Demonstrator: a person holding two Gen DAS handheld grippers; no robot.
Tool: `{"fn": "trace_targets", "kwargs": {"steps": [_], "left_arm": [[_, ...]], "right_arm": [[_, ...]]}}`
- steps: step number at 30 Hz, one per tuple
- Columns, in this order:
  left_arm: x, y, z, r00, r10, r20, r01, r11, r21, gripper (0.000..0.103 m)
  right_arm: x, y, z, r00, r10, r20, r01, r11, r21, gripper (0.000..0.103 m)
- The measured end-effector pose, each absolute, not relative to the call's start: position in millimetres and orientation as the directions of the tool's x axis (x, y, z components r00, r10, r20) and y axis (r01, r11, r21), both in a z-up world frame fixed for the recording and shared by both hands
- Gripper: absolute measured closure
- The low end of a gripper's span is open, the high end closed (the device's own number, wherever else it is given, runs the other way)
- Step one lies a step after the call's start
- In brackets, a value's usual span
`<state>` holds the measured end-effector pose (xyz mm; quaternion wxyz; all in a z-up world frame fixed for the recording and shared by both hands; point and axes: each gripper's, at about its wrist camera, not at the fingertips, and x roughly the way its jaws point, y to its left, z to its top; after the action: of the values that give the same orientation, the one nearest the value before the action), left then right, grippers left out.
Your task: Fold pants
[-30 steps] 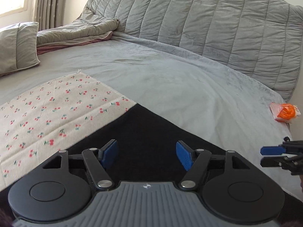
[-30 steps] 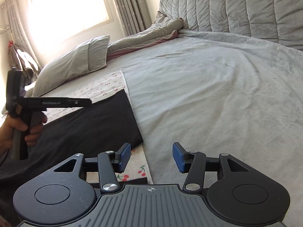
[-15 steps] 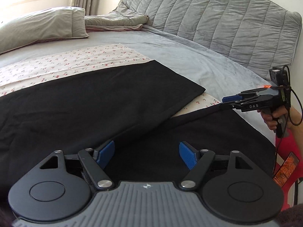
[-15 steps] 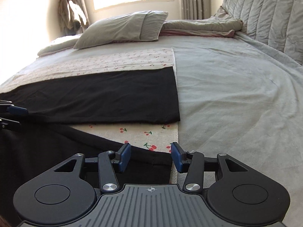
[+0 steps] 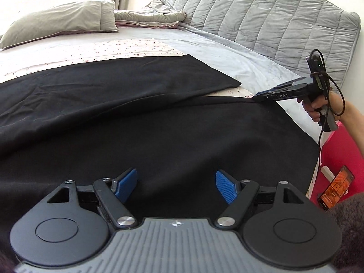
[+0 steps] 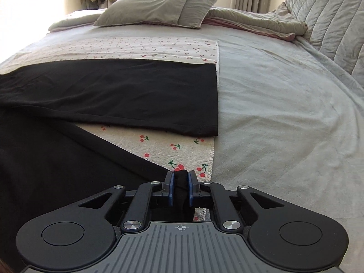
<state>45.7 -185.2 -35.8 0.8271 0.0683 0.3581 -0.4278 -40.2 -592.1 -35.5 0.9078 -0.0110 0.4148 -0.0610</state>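
Pinching a bunched corner of the black pants (image 6: 97,104) at the bottom centre of the right wrist view, the right gripper (image 6: 180,190) has just closed, its blue pads pressing the cloth from both sides. The left gripper (image 5: 176,187) hangs spread wide over the near leg, pads clear of the fabric, nothing between them. Both legs lie across a cherry-print cloth (image 6: 177,150), a wedge of it bare between them. Right of the hems, grey bedspread (image 6: 284,118) lies open. Lower right in the left view, the bed edge drops to a pink floor (image 5: 341,152) with a phone (image 5: 336,187). Farther off sit a pillow (image 6: 159,9), rumpled blanket (image 6: 257,22) and quilted headboard (image 5: 261,16).
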Motion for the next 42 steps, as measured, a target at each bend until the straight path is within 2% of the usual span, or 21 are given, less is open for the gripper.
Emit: {"fn": "trace_targets", "kwargs": {"steps": [5,6,8,11,14,17,20,22,25,27,30,35,38,40,42], "left_arm": [[36,-174,-32,0.361,-0.687,-0.630,0.775,0.597,-0.207,0.023],[34,-170,-30,0.353,-0.693,-0.628,0.779,0.590,-0.214,0.023],[30,-159,-26,0.352,-0.701,-0.621,0.782,0.585,-0.216,0.023],[29,-143,-20,0.389,-0.683,-0.618,0.774,0.606,-0.183,0.023],[36,-130,-19,0.409,-0.659,-0.632,0.766,0.624,-0.154,0.023],[40,-126,-23,0.366,-0.672,-0.643,0.796,0.585,-0.159,0.023],[44,-130,-35,0.300,-0.665,-0.684,0.808,0.558,-0.188,0.023],[37,-127,-39,0.285,-0.668,-0.687,0.819,0.542,-0.188,0.023],[18,-112,-43,0.250,-0.685,-0.684,0.835,0.511,-0.206,0.023],[3,-99,-46,0.231,-0.702,-0.673,0.849,0.484,-0.213,0.023],[-16,-83,-46,0.201,-0.716,-0.669,0.874,0.439,-0.207,0.023],[-25,-61,-33,0.119,-0.714,-0.690,0.889,0.386,-0.246,0.023],[-12,-48,-16,0.199,-0.731,-0.653,0.870,0.438,-0.226,0.023],[2,-42,-8,0.298,-0.717,-0.630,0.844,0.506,-0.177,0.023],[21,-39,-6,0.362,-0.689,-0.628,0.822,0.553,-0.132,0.023]], "right_arm": [[-33,-585,-41,0.609,-0.234,-0.758,0.174,0.972,-0.161,0.094],[-32,-583,-42,0.606,-0.246,-0.756,0.179,0.969,-0.172,0.092],[-32,-578,-36,0.612,-0.277,-0.741,0.209,0.960,-0.186,0.081],[-36,-567,-15,0.648,-0.263,-0.715,0.228,0.962,-0.147,0.079],[-33,-523,11,0.701,-0.129,-0.702,0.100,0.992,-0.083,0.079],[-27,-446,24,0.703,0.111,-0.703,-0.179,0.984,-0.023,0.077],[-18,-366,14,0.601,0.341,-0.723,-0.431,0.900,0.065,0.076],[-10,-330,-1,0.530,0.416,-0.739,-0.506,0.855,0.119,0.077],[-6,-297,-25,0.439,0.386,-0.811,-0.537,0.837,0.108,0.077],[-22,-292,-31,0.455,0.366,-0.812,-0.557,0.828,0.061,0.076],[-41,-306,-28,0.425,0.353,-0.833,-0.517,0.850,0.097,0.076],[-61,-305,-12,0.385,0.272,-0.882,-0.507,0.861,0.044,0.076],[-53,-292,-1,0.422,0.297,-0.857,-0.501,0.864,0.053,0.075],[-36,-277,3,0.460,0.307,-0.833,-0.497,0.867,0.044,0.063],[-14,-258,2,0.490,0.315,-0.813,-0.494,0.869,0.039,0.061]]}}
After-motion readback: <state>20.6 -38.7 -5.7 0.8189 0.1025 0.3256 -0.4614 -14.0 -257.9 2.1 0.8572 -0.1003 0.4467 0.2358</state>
